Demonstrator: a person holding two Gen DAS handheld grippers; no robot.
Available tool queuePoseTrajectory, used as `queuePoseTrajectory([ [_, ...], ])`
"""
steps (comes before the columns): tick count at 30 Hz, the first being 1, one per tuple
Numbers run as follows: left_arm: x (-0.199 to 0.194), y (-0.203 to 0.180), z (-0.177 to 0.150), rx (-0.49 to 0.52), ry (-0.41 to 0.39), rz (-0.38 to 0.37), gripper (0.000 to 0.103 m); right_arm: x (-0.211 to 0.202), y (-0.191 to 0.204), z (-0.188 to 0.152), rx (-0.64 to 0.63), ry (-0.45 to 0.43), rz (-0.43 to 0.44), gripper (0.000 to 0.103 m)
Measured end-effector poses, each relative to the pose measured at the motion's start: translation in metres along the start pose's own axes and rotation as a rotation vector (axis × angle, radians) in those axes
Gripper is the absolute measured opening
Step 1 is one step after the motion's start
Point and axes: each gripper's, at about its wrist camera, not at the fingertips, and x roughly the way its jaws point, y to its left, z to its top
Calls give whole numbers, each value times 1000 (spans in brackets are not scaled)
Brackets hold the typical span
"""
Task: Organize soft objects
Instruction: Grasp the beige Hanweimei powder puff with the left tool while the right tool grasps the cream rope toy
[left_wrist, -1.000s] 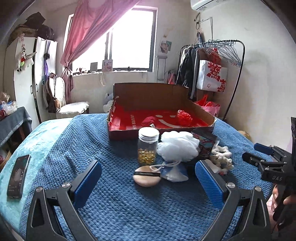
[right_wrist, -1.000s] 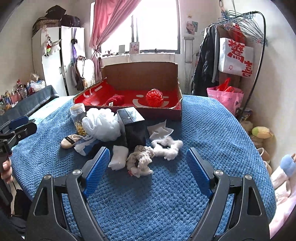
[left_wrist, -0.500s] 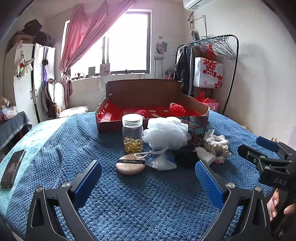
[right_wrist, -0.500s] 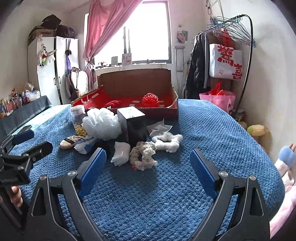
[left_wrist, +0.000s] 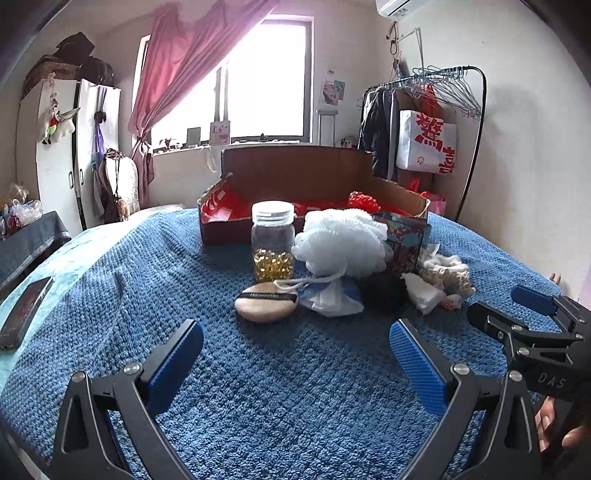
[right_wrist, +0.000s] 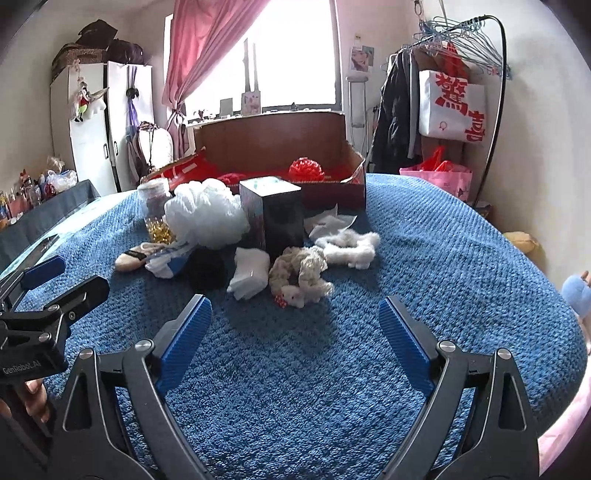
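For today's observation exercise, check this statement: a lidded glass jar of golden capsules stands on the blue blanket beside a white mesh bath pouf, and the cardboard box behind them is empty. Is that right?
Not quite. The cardboard box is not empty: the right wrist view shows a red mesh pouf inside it. The rest holds: the glass jar stands on the blue blanket beside the white mesh bath pouf.

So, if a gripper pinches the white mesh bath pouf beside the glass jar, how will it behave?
The white mesh bath pouf looks puffy and ruffled, so it will probably squash and feel very light. Its cord loop may trail behind. Leaning beside the clear glass jar of yellow capsules, it could nudge the jar.
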Motion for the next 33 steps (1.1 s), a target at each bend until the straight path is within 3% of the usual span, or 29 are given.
queuePoseTrajectory([
  [17,13,0,-6,3,62,17,103,15,-1,-15,17,71,-8,93],
  [33,20,1,5,23,121,-1,103,22,-7,-2,18,119,7,93],
])
